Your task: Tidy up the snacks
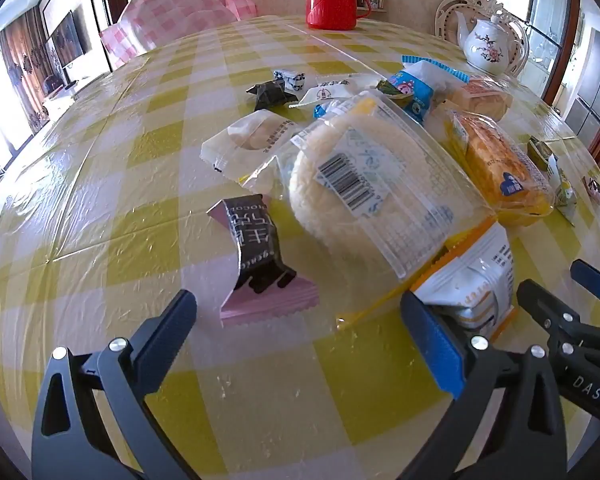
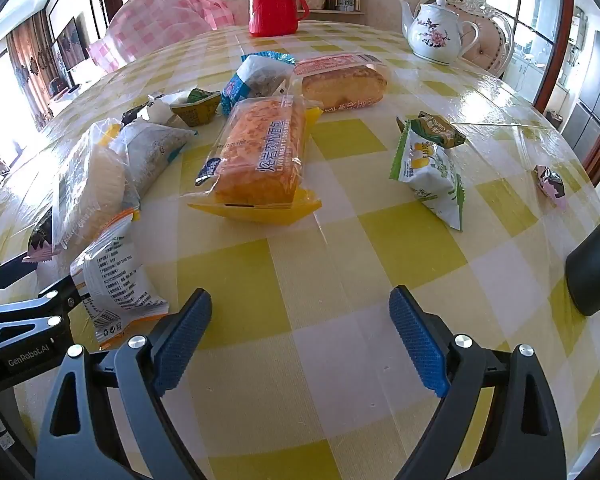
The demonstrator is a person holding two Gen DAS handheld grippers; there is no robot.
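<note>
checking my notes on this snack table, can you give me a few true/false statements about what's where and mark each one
1. Both grippers are open and hold nothing. True: the left gripper and right gripper hang over bare tablecloth.
2. The red thermos lies on its side. False: it stands upright at the far edge of the table.
3. The teapot is white with a flower pattern. True.
4. The orange bread pack is stacked on the teapot. False: it lies flat on the tablecloth, well apart from the teapot.
5. The pink-ended chocolate bar lies just ahead of the left gripper. True.
</note>
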